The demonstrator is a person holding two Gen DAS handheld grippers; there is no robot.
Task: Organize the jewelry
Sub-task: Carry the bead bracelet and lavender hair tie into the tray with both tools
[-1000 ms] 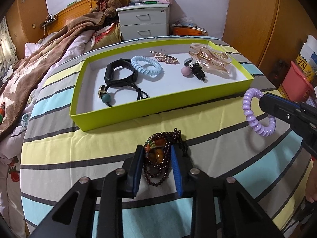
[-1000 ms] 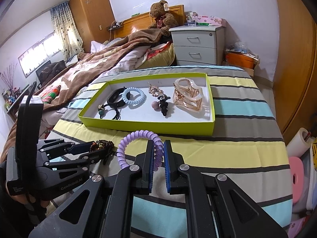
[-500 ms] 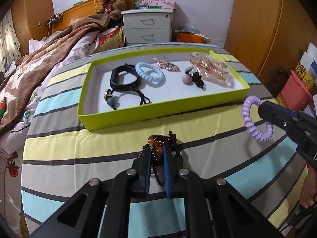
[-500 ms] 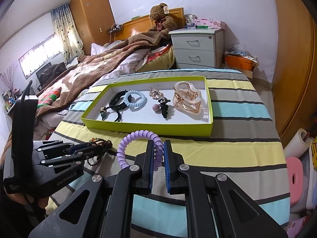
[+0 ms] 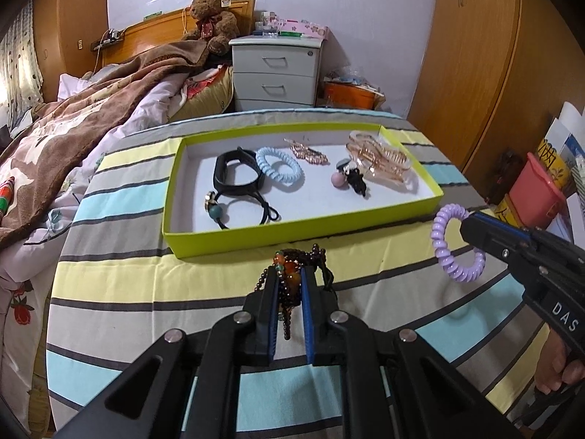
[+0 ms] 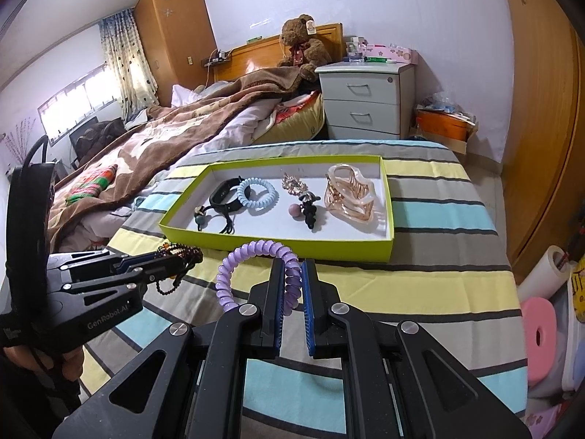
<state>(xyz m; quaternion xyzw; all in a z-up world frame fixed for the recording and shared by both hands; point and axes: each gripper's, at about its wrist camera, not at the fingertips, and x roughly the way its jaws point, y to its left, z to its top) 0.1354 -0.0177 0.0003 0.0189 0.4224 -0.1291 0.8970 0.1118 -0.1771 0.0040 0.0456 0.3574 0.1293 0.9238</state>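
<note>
A lime-green tray (image 5: 292,236) (image 6: 278,247) on the striped table holds a black band (image 5: 236,173), a light blue coil tie (image 5: 279,164), a black elastic with a teal bead (image 5: 237,210), a gold clip (image 5: 307,152), a pink ball tie (image 5: 347,179) and a rose-gold claw clip (image 5: 380,161). My left gripper (image 5: 289,274) (image 6: 179,259) is shut on a dark beaded bracelet (image 5: 289,278) and holds it above the table, in front of the tray. My right gripper (image 6: 292,267) (image 5: 466,226) is shut on a purple coil hair tie (image 6: 252,256) (image 5: 453,245), lifted right of the tray.
The table has a striped cloth (image 5: 153,281). A bed with a brown blanket (image 5: 73,124) lies to the left. A grey nightstand (image 5: 278,69) stands behind the table. A pink bin (image 5: 535,194) and wooden wardrobes (image 5: 475,55) are on the right.
My left gripper closed on the beaded bracelet and lifted it off the table. My right gripper rose slightly with the purple tie held.
</note>
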